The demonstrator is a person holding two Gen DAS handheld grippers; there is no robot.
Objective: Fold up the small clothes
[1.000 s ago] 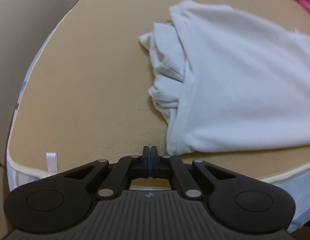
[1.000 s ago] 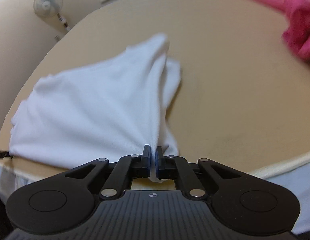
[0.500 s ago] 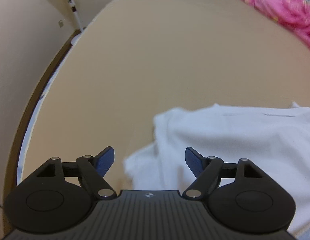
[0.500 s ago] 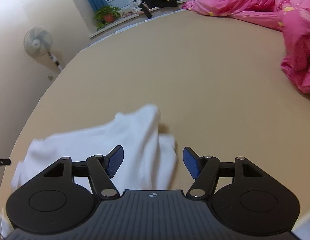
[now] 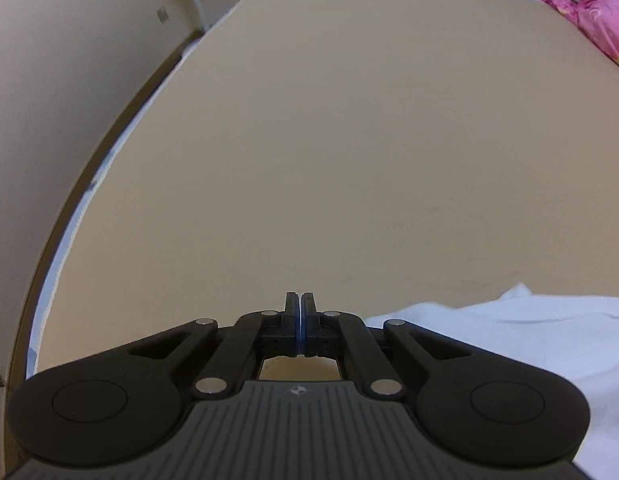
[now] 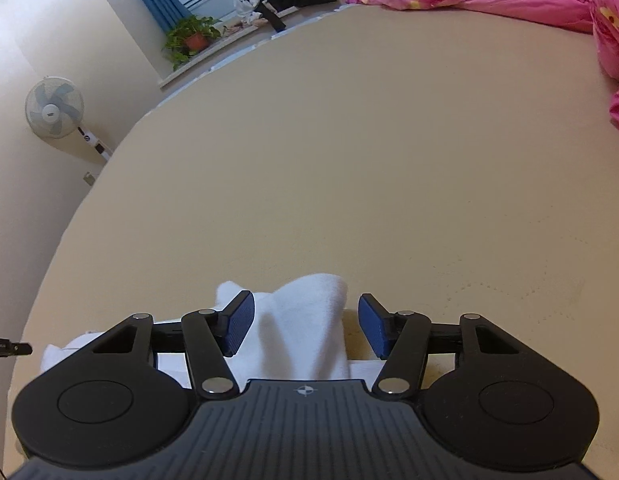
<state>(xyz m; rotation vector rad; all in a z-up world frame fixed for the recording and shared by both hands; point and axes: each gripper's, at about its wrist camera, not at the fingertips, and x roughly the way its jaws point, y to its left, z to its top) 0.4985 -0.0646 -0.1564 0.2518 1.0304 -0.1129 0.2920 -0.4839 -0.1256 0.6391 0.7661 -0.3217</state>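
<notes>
no readable text, labels, brands or numbers anywhere

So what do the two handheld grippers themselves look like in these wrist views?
Both look the same. The left gripper and right gripper are matte black, with a ribbed dark grey centre plate bearing a small compass-like mark, two rounded side lobes with circular recesses, and linkage arms joined by silver pins. The fingers carry blue textured pads. No cables, hands or sleeves show.
</notes>
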